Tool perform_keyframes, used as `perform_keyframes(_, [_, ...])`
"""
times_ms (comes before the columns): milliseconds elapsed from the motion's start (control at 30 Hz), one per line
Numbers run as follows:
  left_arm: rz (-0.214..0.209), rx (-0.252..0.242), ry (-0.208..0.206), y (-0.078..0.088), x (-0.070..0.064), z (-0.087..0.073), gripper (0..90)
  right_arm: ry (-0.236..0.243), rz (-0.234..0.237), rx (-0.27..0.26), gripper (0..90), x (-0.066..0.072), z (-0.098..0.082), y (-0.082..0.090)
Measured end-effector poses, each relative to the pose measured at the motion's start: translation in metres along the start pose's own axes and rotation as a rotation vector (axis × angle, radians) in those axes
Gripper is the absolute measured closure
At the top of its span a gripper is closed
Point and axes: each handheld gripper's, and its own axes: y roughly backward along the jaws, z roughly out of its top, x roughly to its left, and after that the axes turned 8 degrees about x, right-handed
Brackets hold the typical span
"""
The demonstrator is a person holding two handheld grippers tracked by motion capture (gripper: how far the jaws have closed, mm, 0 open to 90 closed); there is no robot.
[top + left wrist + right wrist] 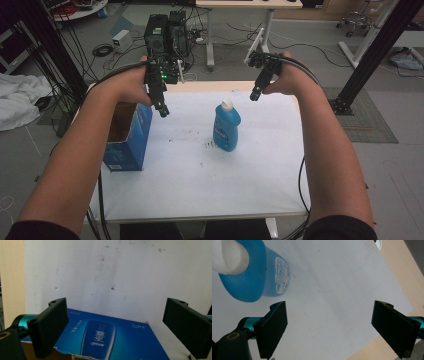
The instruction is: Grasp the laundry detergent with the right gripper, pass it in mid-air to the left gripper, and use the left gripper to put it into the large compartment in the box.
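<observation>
Blue plastic bottle with a white cap (226, 126) stands upright mid-counter (200, 175), right of the open blue cardboard box (128, 137), while left claw (163, 111) and right claw (255, 95) hover wide and empty, seemingly approaching; next, the right must likely descend around the bottle.

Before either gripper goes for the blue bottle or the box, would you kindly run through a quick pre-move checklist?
1. Left gripper open, nothing held: ok.
2. Right gripper open, nothing held: ok.
3. Blue bottle upright on the table: ok.
4. White cap on the bottle; whether it is tight: cannot tell.
5. Blue box open at the top, at the table's left edge: ok.
6. Box contents: cannot tell.
</observation>
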Motion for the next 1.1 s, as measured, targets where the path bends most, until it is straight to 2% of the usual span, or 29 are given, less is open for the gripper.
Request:
perform_keyframes(100, [0.002, 0.000, -0.001, 0.000, -0.007, -0.002, 6.3, -0.002, 0.006, -0.007, 12.6, 0.004, -0.008, -0.002])
perform_keyframes(300, [0.011, 0.017, -0.016, 0.001, -0.028, -0.006, 6.3, 0.003, 0.014, -0.006, 12.5, 0.015, -0.021, -0.004])
perform_keyframes(367, [0.011, 0.017, -0.016, 0.001, -0.028, -0.006, 6.3, 0.001, 0.011, -0.001, 12.5, 0.017, -0.023, -0.004])
perform_keyframes(400, [0.009, 0.014, -0.028, 0.001, -0.038, -0.008, 6.3, 0.007, 0.003, 0.007, 12.5, 0.022, -0.027, -0.003])
perform_keyframes(600, [0.005, 0.004, -0.029, 0.002, -0.047, -0.012, 6.3, 0.008, 0.009, -0.010, 12.6, 0.027, -0.034, -0.002])
perform_keyframes(633, [0.007, -0.014, -0.025, 0.001, -0.051, -0.015, 6.3, 0.005, 0.015, -0.037, 12.5, 0.033, -0.044, -0.004])
perform_keyframes(700, [0.003, -0.024, -0.028, 0.000, -0.054, -0.017, 6.3, 0.004, 0.019, -0.053, 12.5, 0.036, -0.050, -0.005])
perform_keyframes(833, [0.003, -0.023, -0.033, 0.000, -0.058, -0.019, 6.3, -0.002, 0.023, -0.073, 12.5, 0.040, -0.058, -0.007])
perform_keyframes(900, [0.005, -0.022, -0.037, 0.002, -0.060, -0.020, 6.3, -0.011, 0.047, -0.114, 12.6, 0.044, -0.067, -0.009])
perform_keyframes(1100, [0.001, -0.025, -0.044, 0.004, -0.063, -0.020, 6.3, -0.019, 0.074, -0.155, 12.5, 0.054, -0.080, -0.020])
